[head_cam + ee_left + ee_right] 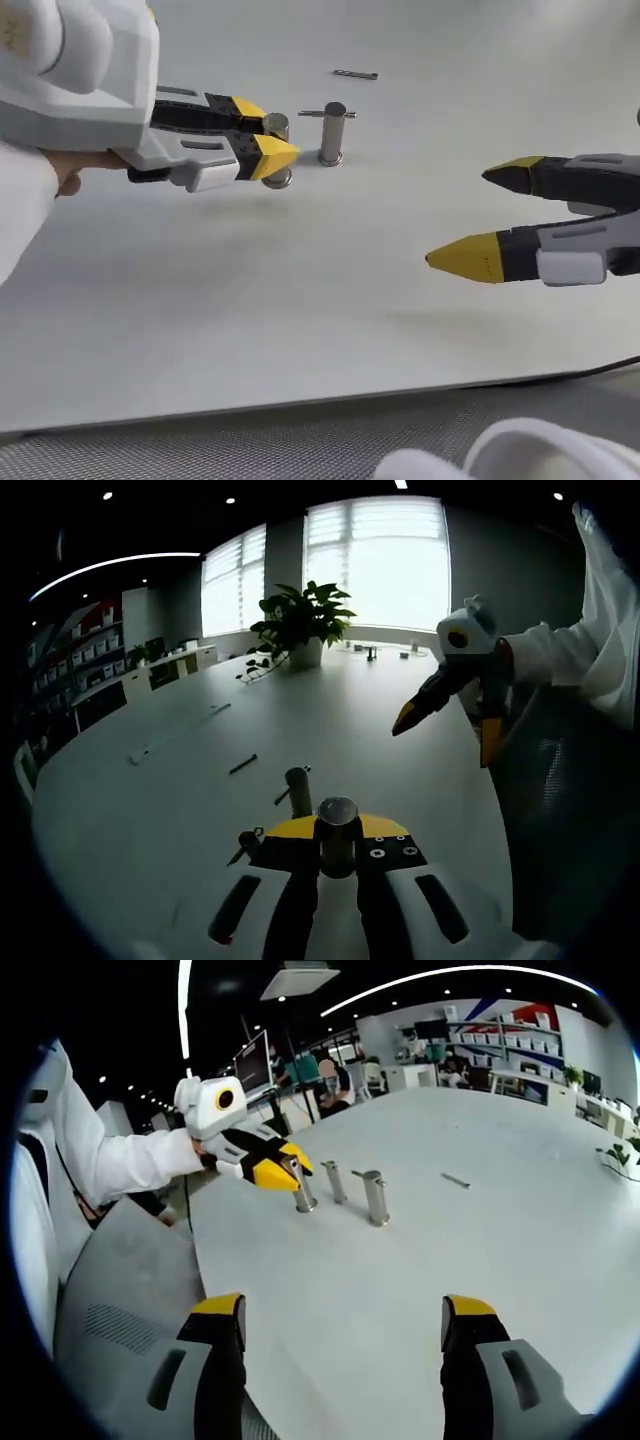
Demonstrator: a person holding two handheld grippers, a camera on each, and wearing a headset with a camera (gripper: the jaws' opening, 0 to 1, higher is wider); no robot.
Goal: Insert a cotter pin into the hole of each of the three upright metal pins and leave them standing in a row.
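My left gripper (276,136) is shut on an upright metal pin (277,178), which stands between its yellow jaws (338,852). Just to the right stands a second metal pin (333,135) with a cotter pin (312,113) through its top. In the right gripper view three metal pins stand near one another: the held one (303,1195), a middle one (336,1184) and the cottered one (376,1200). A loose cotter pin (355,74) lies farther back. Another cotter pin (244,843) shows beside my left jaw. My right gripper (487,215) hangs open and empty at the right, well away from the pins.
The white table (300,320) stretches wide around the pins; its front edge meets a grey mesh surface (250,445). A potted plant (305,620) stands at the table's far end. A white sleeve (120,1165) reaches in behind the left gripper.
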